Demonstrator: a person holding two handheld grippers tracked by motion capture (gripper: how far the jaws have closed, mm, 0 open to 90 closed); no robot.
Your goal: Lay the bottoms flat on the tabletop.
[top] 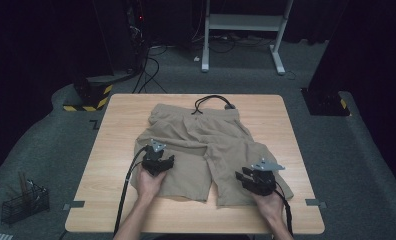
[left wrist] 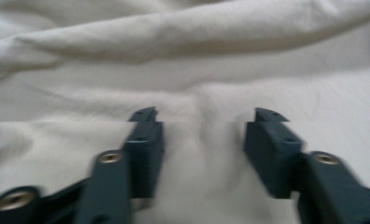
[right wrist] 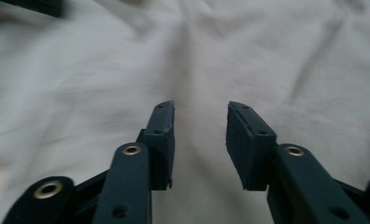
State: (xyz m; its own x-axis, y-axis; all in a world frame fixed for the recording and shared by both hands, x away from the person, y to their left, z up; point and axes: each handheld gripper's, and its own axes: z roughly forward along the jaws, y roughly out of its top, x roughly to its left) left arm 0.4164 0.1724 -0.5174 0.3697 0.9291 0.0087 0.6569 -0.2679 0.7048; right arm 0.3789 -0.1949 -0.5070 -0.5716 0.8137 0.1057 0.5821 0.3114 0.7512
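Two forearms come in low, each hand carrying a claw over the shorts (top: 201, 150). The left claw (top: 162, 159) sits on the left leg of the shorts, jaws apart, and in the left gripper view a soft ridge of cloth rises between them with neither pad pressing on it. The right claw (top: 247, 176) hovers at the right leg near its hem, jaws apart too, nothing pinched.

The shorts lie spread on the table (top: 116, 145), waistband away from the person, black drawstring (top: 212, 102) looped past it, creases across the middle. This looks like the setup for a fold or a smoothing pass: both claws placed, no grip yet. Next move, I'd say, calls for closing on the cloth, a thin layer only, then lifting both sides evenly.

Around it: pale wood table, grey carpet, a wire basket (top: 23, 202) on the floor at left, white frame legs (top: 243, 30) beyond.
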